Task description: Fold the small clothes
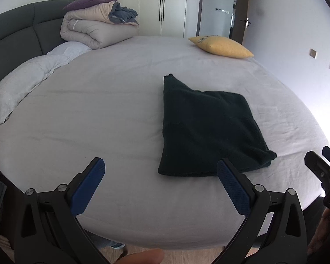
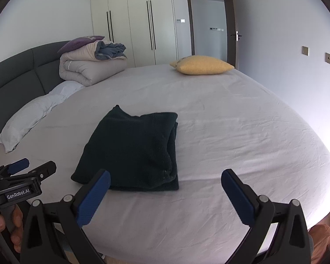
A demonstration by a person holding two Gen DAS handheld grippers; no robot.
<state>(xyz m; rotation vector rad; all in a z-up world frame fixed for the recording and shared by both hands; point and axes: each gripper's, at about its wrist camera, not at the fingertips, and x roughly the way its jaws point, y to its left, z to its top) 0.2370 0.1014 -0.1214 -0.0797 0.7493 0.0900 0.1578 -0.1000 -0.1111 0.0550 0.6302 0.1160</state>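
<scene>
A dark, near-black garment [image 1: 205,129] lies folded into a rough rectangle on the pale bed sheet [image 1: 112,114]; it also shows in the right wrist view [image 2: 134,151]. My left gripper [image 1: 160,165] is open and empty, above the bed's near edge, just short of the garment's near left corner. My right gripper [image 2: 166,176] is open and empty, near the garment's near right corner. Each gripper shows at the edge of the other's view: the right one [image 1: 323,165], the left one [image 2: 30,169].
A folded beige duvet [image 1: 94,28] with a purple cushion and grey cloth sits at the headboard. A white pillow [image 1: 26,83] lies at the left. A yellow cushion [image 1: 222,46] lies at the far right edge. Wardrobe and open door stand behind.
</scene>
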